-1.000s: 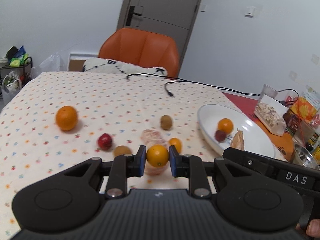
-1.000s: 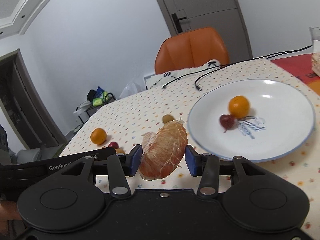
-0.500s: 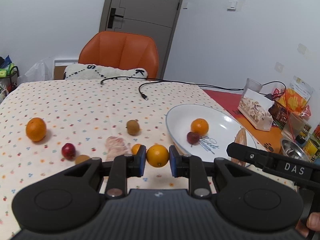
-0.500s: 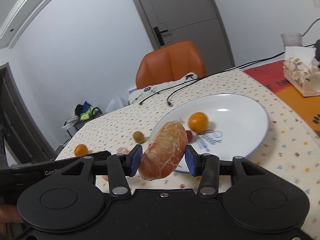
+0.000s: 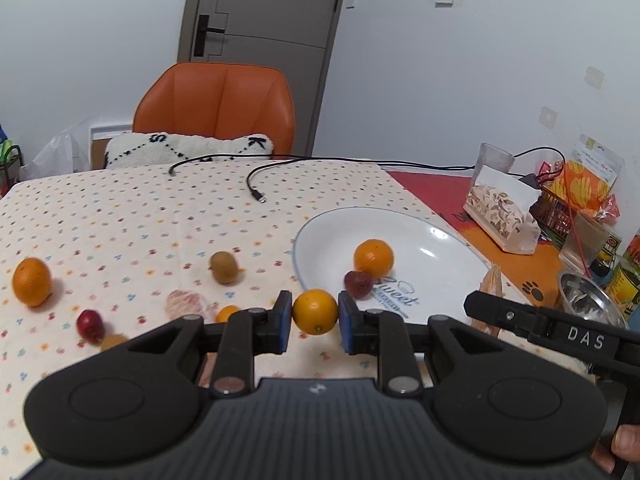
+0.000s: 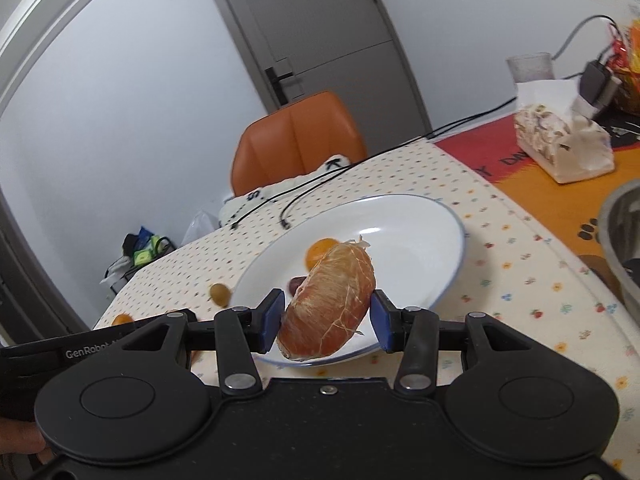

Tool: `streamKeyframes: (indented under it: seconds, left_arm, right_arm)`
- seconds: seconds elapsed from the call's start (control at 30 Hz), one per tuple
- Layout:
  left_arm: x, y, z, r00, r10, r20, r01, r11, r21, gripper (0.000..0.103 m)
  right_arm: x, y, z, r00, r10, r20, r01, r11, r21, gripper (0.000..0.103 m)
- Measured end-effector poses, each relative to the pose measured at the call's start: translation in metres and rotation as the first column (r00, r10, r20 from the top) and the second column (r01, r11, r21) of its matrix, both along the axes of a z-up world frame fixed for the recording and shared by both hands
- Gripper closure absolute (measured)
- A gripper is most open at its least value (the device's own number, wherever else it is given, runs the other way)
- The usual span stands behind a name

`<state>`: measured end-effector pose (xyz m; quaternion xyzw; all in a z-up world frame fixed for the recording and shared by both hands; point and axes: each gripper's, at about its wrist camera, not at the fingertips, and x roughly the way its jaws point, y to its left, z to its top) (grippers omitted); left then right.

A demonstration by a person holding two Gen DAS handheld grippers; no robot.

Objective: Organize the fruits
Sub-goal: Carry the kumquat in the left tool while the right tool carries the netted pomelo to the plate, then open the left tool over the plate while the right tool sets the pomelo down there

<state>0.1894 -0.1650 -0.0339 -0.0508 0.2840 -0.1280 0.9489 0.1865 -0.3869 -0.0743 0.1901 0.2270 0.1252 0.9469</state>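
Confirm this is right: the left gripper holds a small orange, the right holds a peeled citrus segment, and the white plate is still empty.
Not quite. The plate is not empty: the left wrist view shows an orange and a dark red fruit already on it. The rest stands: the left gripper holds a small orange, and the right gripper holds the peeled segment.

The peeled segment [image 6: 326, 304] hides most of the orange [image 6: 319, 251] and red fruit [image 6: 296, 282] — both half-seen
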Motion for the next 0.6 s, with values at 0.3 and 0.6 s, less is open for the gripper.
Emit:
streamKeyframes:
  seconds: [0.3, 0.6]
  left_arm:
    - [0.014, -0.031, 0.004, 0.998, -0.063, 0.009, 0.063, 0.998, 0.016, 0.080]
    - [0.014, -0.044, 0.005, 0.997, -0.077, 0.003, 0.076, 0.997, 0.033, 0.075]
  right_arm:
    - [-0.008, -0.023, -0.001, 0.999, -0.035, 0.020, 0.035, 0.999, 0.015, 0.052]
    - [-0.018, -0.040, -0.006, 0.999, -0.047, -0.001, 0.047, 0.998, 0.035, 0.052]
